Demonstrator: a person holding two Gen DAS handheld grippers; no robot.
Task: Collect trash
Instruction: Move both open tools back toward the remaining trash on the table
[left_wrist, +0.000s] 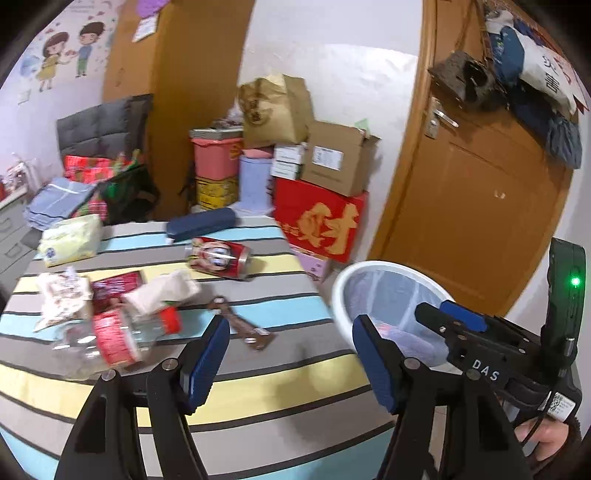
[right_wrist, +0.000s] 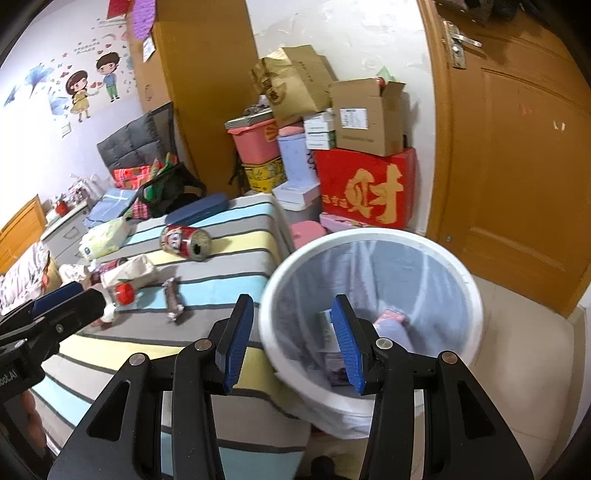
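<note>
Trash (left_wrist: 110, 336) lies ahead of the empty, open left gripper (left_wrist: 288, 354), while the empty, open right gripper (right_wrist: 291, 343) is over the bin (right_wrist: 373, 236).

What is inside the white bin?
The bin holds a clear liner, a pink wrapper and some white packaging. The right tool covers part of the bottom.

Two black handheld grippers with blue pads

The left gripper (left_wrist: 291, 354) and the right gripper (right_wrist: 291, 343) show silver pivot screws; the right's body bears white "DAS" lettering, a green light and a cable.
</note>
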